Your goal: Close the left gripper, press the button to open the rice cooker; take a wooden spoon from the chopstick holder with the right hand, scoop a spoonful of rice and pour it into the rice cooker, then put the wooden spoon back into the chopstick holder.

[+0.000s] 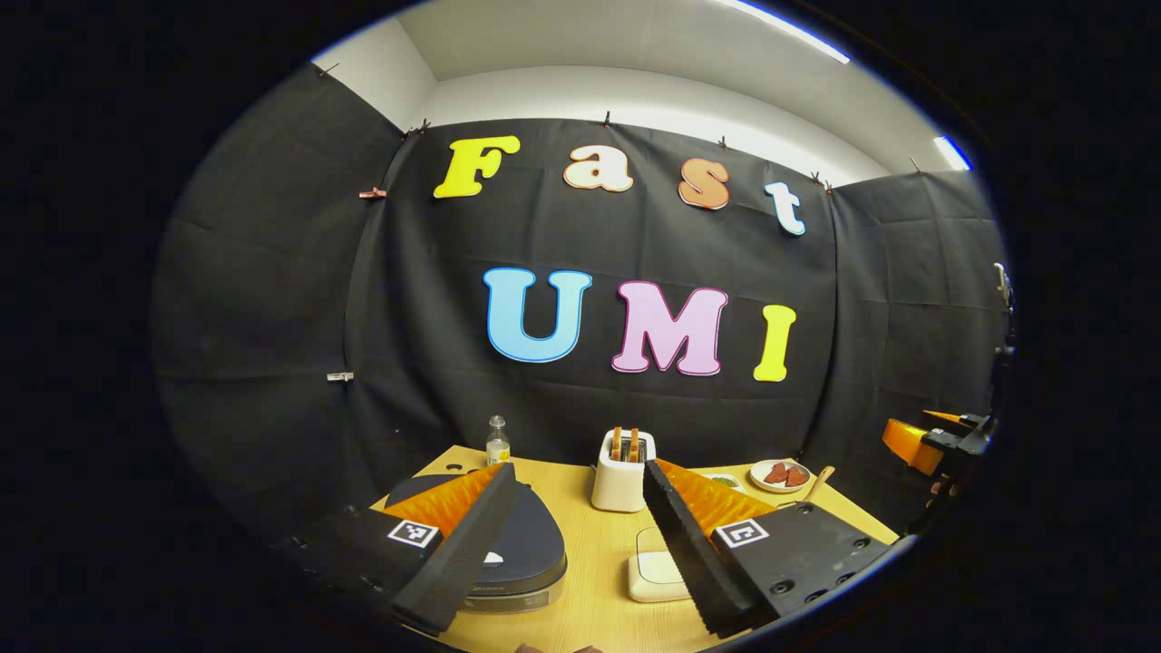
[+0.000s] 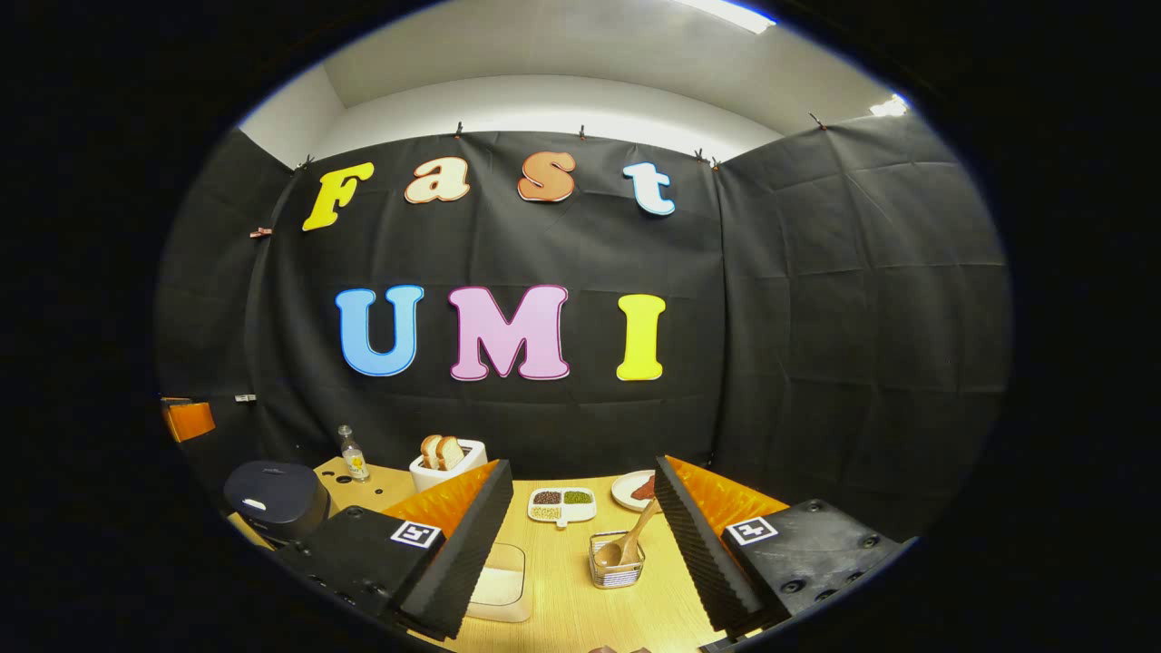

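My left gripper (image 1: 580, 544) hangs above the light wooden table (image 1: 594, 608) with its 2 ridged black fingers spread wide apart, nothing between them. Under my left-hand finger sits the dark, rounded rice cooker (image 1: 521, 553), lid down, its small pale button patch just beside that finger's inner edge. Between the jaws, close in, lies a cream square container (image 1: 655, 571); farther ahead, still between them, stands a white toaster with 2 slices of bread (image 1: 622, 476). Beyond my left finger's tip is a small clear glass bottle (image 1: 497, 442). Past my right finger's tip lies a white plate with red pieces (image 1: 780, 475), and a wooden handle pokes up just beside it. Far off to the right I see the orange-and-black other gripper (image 1: 925, 443).

My right gripper (image 2: 580, 544) is likewise held open, its 2 fingers well apart and gripping nothing. Between the jaws, nearer my right finger, stands the wire-mesh chopstick holder (image 2: 617, 570) with the pale wooden spoon (image 2: 626, 544) leaning in it, handle tilted toward that finger. Ahead between the jaws lies a white divided dish of grains (image 2: 562, 504). A translucent cream box (image 2: 501, 580) touches the view of my left finger's inner edge. The rice cooker (image 2: 275, 499) sits well outside my left finger.
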Motion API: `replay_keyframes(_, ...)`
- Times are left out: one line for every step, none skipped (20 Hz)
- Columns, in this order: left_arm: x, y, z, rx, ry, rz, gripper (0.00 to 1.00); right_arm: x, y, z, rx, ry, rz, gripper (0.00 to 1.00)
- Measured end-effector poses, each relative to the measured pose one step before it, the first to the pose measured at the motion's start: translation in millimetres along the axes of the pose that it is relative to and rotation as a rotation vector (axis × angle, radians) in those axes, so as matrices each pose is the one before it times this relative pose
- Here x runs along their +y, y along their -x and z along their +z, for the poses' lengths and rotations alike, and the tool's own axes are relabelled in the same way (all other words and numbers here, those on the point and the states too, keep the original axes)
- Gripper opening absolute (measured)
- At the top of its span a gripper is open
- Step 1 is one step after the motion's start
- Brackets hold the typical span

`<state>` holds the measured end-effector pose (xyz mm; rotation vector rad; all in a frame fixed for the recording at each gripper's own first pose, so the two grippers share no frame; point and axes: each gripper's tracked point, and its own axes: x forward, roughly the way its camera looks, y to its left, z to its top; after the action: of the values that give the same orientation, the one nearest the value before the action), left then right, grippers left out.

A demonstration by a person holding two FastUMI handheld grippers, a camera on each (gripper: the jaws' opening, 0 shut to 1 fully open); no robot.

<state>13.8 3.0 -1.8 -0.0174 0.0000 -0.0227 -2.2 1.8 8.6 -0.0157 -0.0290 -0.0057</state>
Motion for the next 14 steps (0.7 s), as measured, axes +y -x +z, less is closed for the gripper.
replay_keyframes(1.21, -1.56, -0.49, 0.00287, 0.00432, -0.00130, 0.95, 1.54, 0.31, 1.25, -0.00139, 0.00167, 0.00128, 0.98)
replay_keyframes(2.14, -1.37, -0.73, 0.00026, 0.00263, 0.00147, 0.95, 0.77, 0.22, -0.17, -0.00183, 0.00348, 0.00061, 0.98)
replay_keyframes(2.00, -1.58, 0.19, 0.00161, 0.00185, -0.00191, 0.95, 0.01, 0.56, 0.19, -0.00128, 0.00385, -0.00143, 0.98)
replay_keyframes(-1.13, -2.54, -1.94, 0.00456, 0.00006, -0.00888, 0.95, -0.15, 0.88, -0.80, 0.00188, 0.00289, -0.00004, 0.98)
replay_keyframes(0.63, -2.61, 0.75, 0.00237, -0.00342, -0.00438, 0.95, 0.07, 1.06, 0.17, 0.00184, 0.00249, -0.00191, 0.98)
replay_keyframes(1.25, -1.41, -1.49, 0.00183, -0.00372, -0.00196, 0.95, -0.97, 1.08, -0.57, 0.00139, 0.00061, -0.00280, 0.98)
replay_keyframes(0.56, -2.15, 0.98, 0.00218, -0.00319, -0.00163, 0.95, -0.09, 1.02, -0.08, 0.00029, -0.00118, -0.00142, 0.98)
replay_keyframes(0.48, -2.37, -0.40, 0.00181, -0.00303, -0.00055, 0.95, -0.28, 1.01, -0.28, 0.00049, 0.00016, -0.00254, 0.98)
replay_keyframes(0.51, -2.29, 0.68, 0.00198, -0.00311, -0.00009, 0.95, -0.85, 1.12, -0.33, 0.00179, 0.00143, -0.00360, 0.98)
replay_keyframes(2.61, -2.21, -0.50, 0.00251, -0.00340, 0.00269, 0.95, -1.48, 1.20, -1.05, 0.00172, 0.00043, -0.00260, 0.98)
replay_keyframes(2.19, -2.15, 1.21, 0.00399, -0.00420, 0.00161, 0.95, -1.36, 1.41, -0.76, 0.00234, -0.00045, -0.00447, 0.98)
replay_keyframes(3.15, -2.09, -0.41, 0.00597, -0.00529, 0.00440, 0.95, -1.41, 0.06, -1.41, 0.00287, -0.00128, -0.00475, 0.98)
replay_keyframes(2.08, -2.75, -0.37, 0.00768, -0.00432, -0.00298, 0.94, -2.35, 0.94, -0.81, 0.00186, -0.00262, -0.00636, 0.98)
replay_keyframes(2.03, -1.46, -2.80, 0.01397, -0.00539, -0.00477, 0.90, -1.76, 1.25, -0.93, 0.00259, -0.00289, -0.00577, 0.98)
